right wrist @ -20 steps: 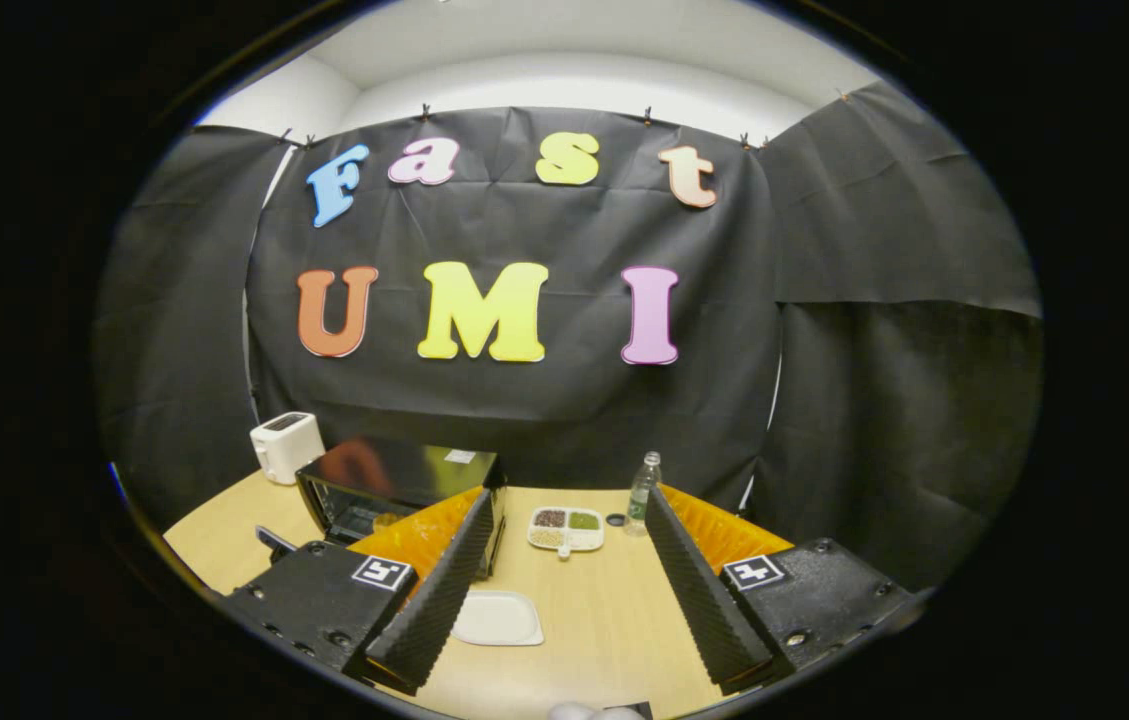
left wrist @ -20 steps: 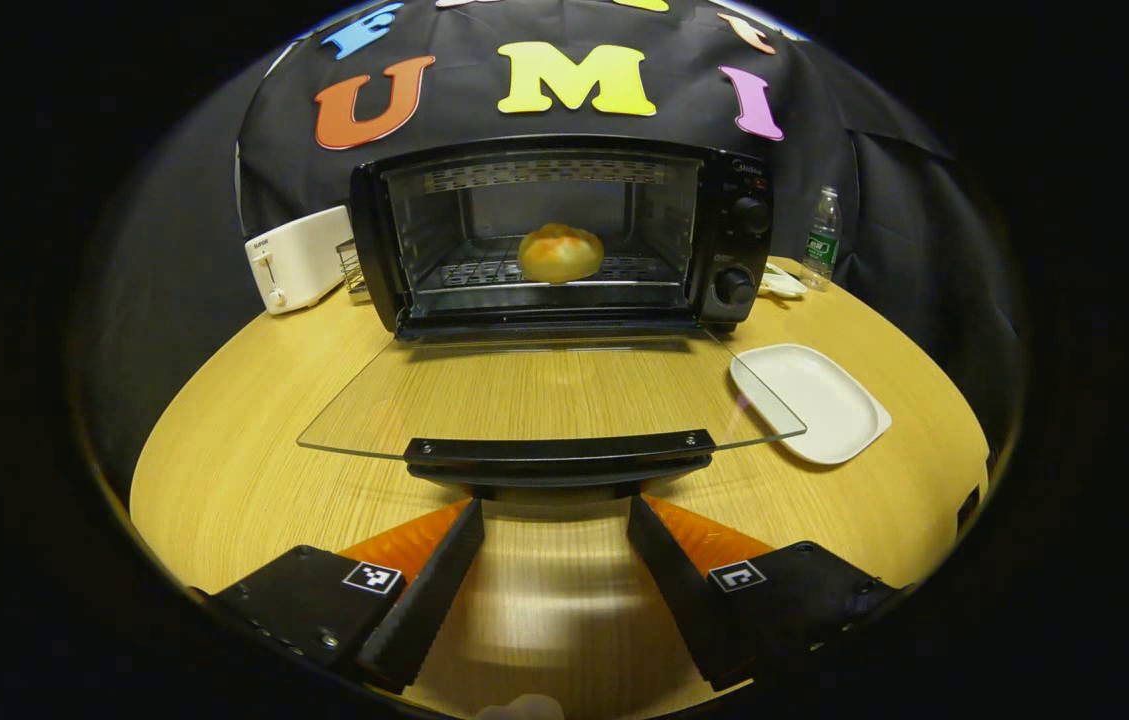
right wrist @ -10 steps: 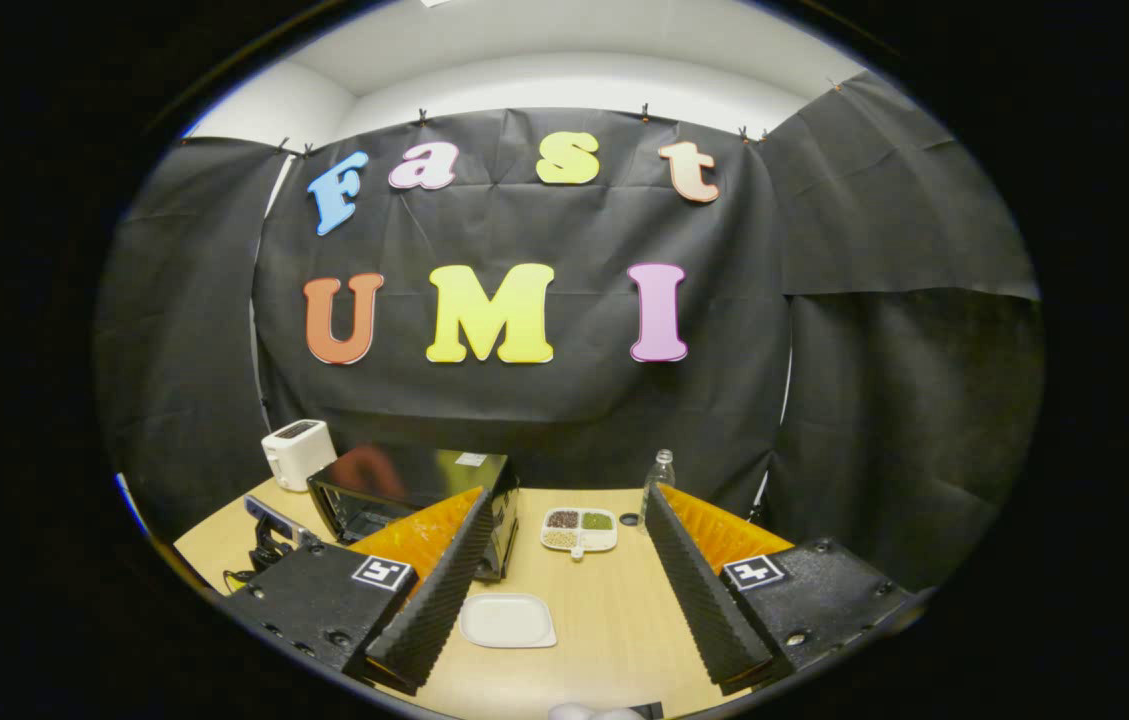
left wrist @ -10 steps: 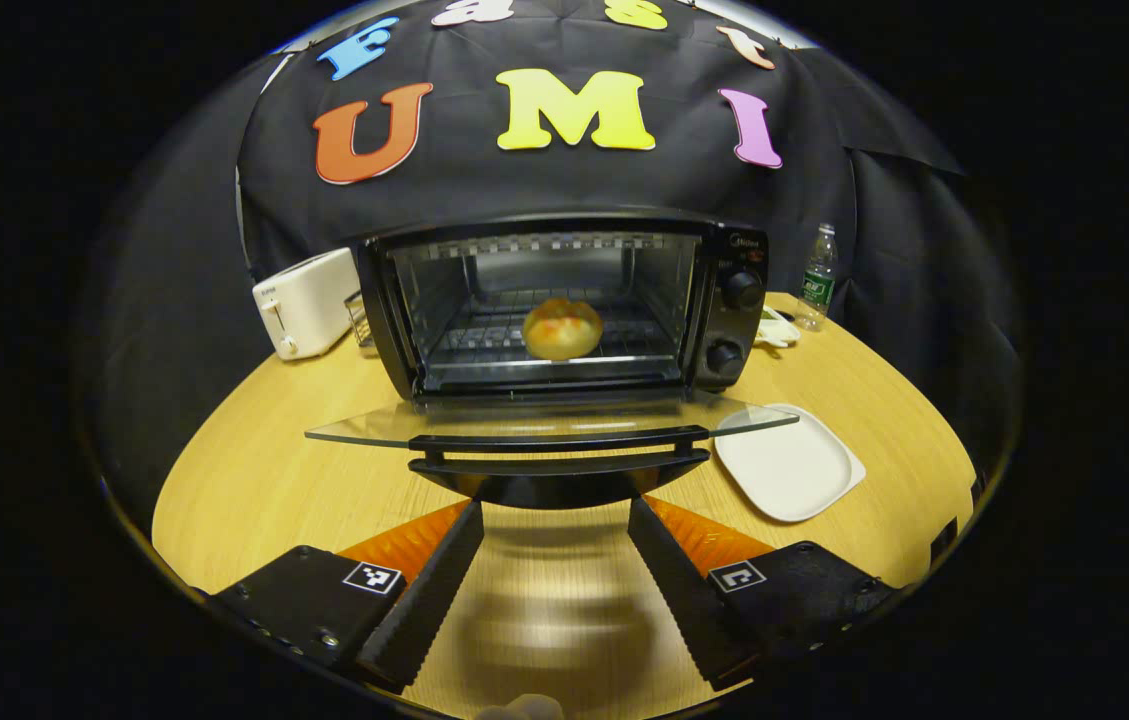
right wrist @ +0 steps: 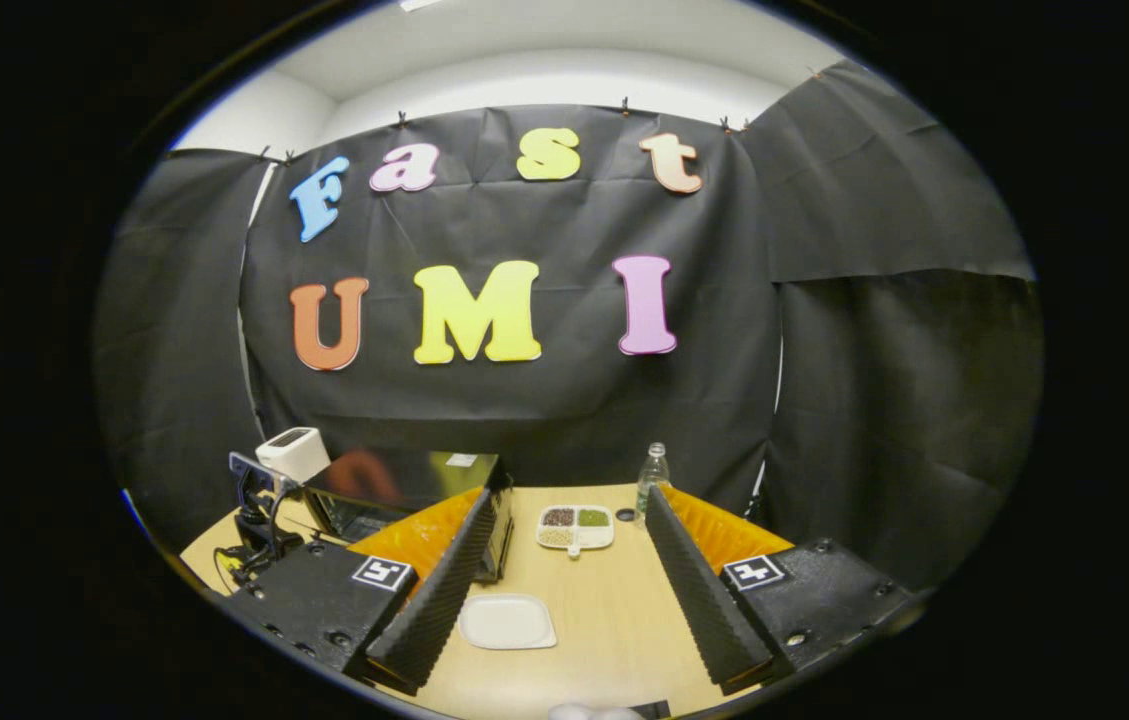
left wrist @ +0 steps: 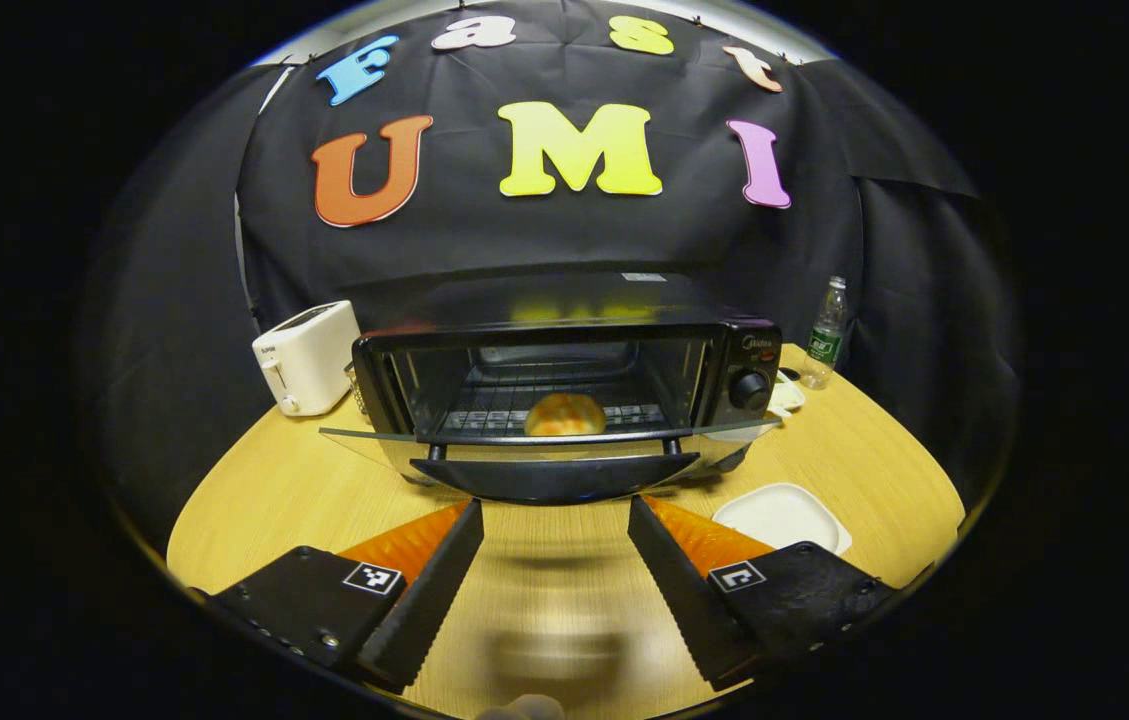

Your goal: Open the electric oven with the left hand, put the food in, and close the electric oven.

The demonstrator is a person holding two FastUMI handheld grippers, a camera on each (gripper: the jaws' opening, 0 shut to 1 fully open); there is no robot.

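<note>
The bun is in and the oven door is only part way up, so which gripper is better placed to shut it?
Left. The left gripper is open right under the door handle of the oven, with the bun inside. The right gripper hangs open over the plate, beside the oven.

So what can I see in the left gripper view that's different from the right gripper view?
Left gripper view: the bun on the rack inside the oven, the partly open glass door and a knob. Right gripper view: a divided dish and the white ceiling. Both: the oven, toaster, bottle, white plate and wooden table.
</note>
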